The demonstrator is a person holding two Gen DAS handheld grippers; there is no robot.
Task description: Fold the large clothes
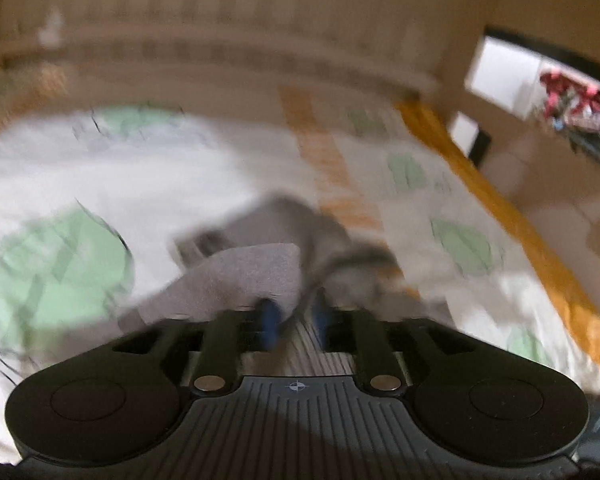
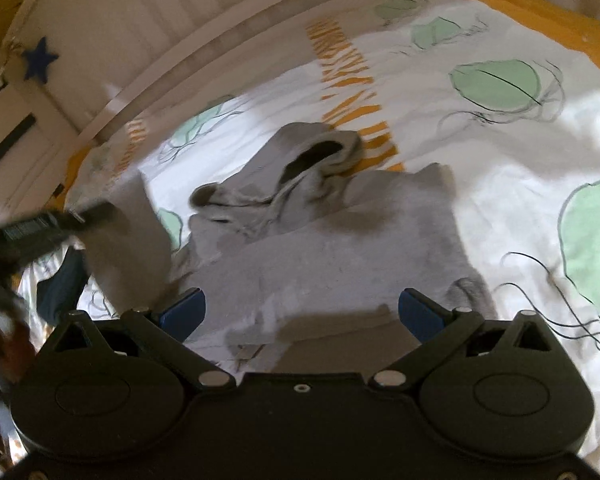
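Note:
A grey hooded sweatshirt (image 2: pixel 332 240) lies on the bed, hood (image 2: pixel 316 156) at the far end, body partly folded. My right gripper (image 2: pixel 302 314) is open and empty, hovering just above the sweatshirt's near edge. My left gripper (image 1: pixel 294 320) is shut on a grey sleeve (image 1: pixel 256 276) of the sweatshirt and holds it lifted; the left wrist view is motion-blurred. In the right wrist view the left gripper (image 2: pixel 88 214) shows at the left with the sleeve (image 2: pixel 128 248) hanging from it.
The bedsheet (image 2: pixel 500 152) is white with green leaf prints and an orange stripe and border. A padded headboard (image 2: pixel 148 20) runs along the far side. A dark garment (image 2: pixel 60 284) lies at the left. Floor and shelves (image 1: pixel 572 112) are to the bed's right.

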